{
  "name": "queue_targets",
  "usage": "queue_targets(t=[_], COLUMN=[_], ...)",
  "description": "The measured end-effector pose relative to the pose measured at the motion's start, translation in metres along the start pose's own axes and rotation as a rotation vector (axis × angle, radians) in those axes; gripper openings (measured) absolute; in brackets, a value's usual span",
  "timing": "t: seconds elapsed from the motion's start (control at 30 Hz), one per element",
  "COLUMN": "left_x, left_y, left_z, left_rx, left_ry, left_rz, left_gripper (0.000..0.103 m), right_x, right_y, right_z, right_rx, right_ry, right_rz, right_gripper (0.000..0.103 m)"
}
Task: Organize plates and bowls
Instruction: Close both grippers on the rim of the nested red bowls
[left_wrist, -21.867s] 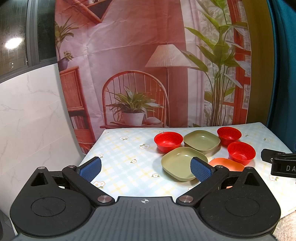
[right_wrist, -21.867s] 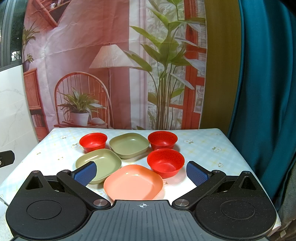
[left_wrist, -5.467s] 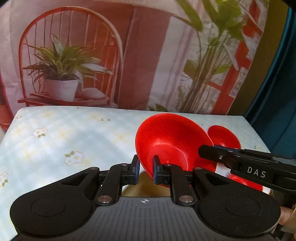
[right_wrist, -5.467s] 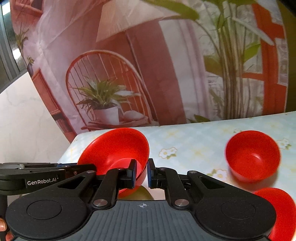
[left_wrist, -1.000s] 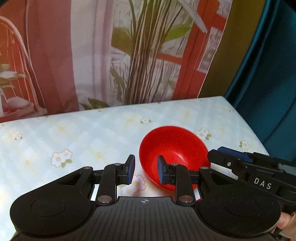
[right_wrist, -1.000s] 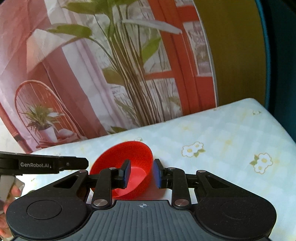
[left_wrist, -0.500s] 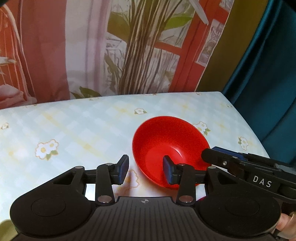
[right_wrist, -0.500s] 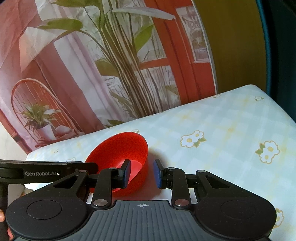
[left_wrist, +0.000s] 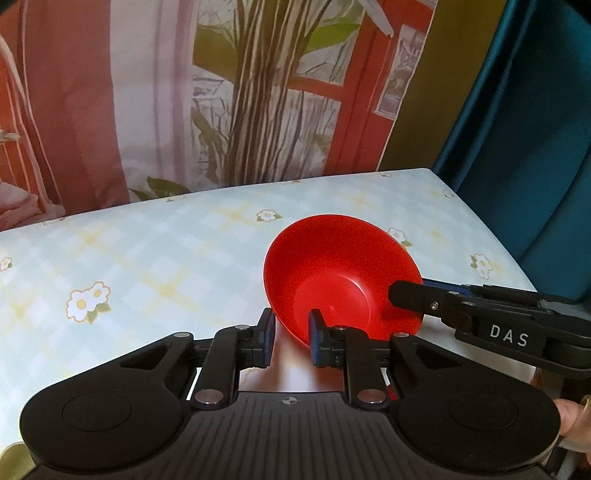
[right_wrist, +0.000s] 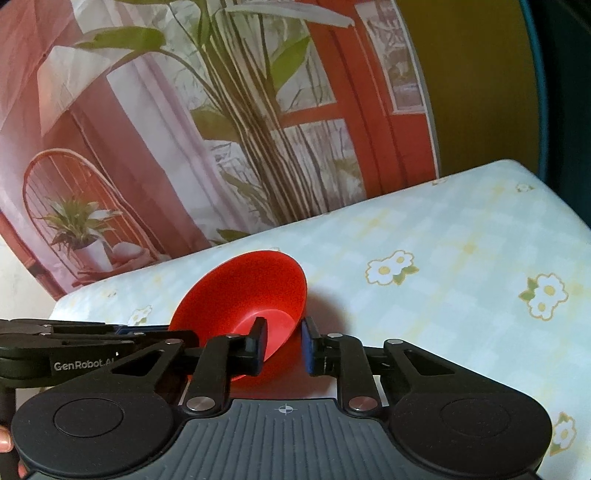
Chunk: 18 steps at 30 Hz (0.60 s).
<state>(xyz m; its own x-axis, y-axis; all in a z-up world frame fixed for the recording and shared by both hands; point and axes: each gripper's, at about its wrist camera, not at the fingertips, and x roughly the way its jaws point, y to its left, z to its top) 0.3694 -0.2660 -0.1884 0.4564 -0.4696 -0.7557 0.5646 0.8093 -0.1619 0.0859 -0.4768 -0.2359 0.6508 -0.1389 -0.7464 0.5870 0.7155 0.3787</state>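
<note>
A red bowl (left_wrist: 340, 273) sits tilted over the flowered tablecloth, held from two sides. My left gripper (left_wrist: 290, 334) is closing, and its pads pinch the bowl's near-left rim, one pad inside and one outside. My right gripper (right_wrist: 282, 343) is closing too, its pads clamped on the opposite rim of the red bowl (right_wrist: 240, 291). In the left wrist view the right gripper (left_wrist: 410, 295) reaches in from the right and its tip meets the bowl's right rim. The left gripper's arm (right_wrist: 92, 343) crosses the right wrist view from the left.
The table (left_wrist: 147, 266) wears a pale checked cloth with flowers; its right edge (left_wrist: 509, 258) drops off beside a teal curtain (left_wrist: 535, 129). A printed backdrop (right_wrist: 184, 129) hangs behind. A sliver of olive plate (left_wrist: 11, 456) shows at the bottom left.
The left jaws widened, then narrowed onto the bowl's near rim. The right jaws narrowed onto the other rim. The bowl now tips up more than before.
</note>
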Motion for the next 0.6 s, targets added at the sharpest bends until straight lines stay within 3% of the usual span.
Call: queue_targets(t=[0.6], left_x=[-0.051], left_y=[-0.014], left_z=[0.005], left_rx=[0.026], left_ry=[-0.076], left_rz=[0.013], left_gripper=[0.021], right_x=[-0.035], right_y=[0.019], right_z=[0.021], right_rx=[-0.007], right_ry=[-0.079], right_rz=[0.03], right_gripper=[0.017])
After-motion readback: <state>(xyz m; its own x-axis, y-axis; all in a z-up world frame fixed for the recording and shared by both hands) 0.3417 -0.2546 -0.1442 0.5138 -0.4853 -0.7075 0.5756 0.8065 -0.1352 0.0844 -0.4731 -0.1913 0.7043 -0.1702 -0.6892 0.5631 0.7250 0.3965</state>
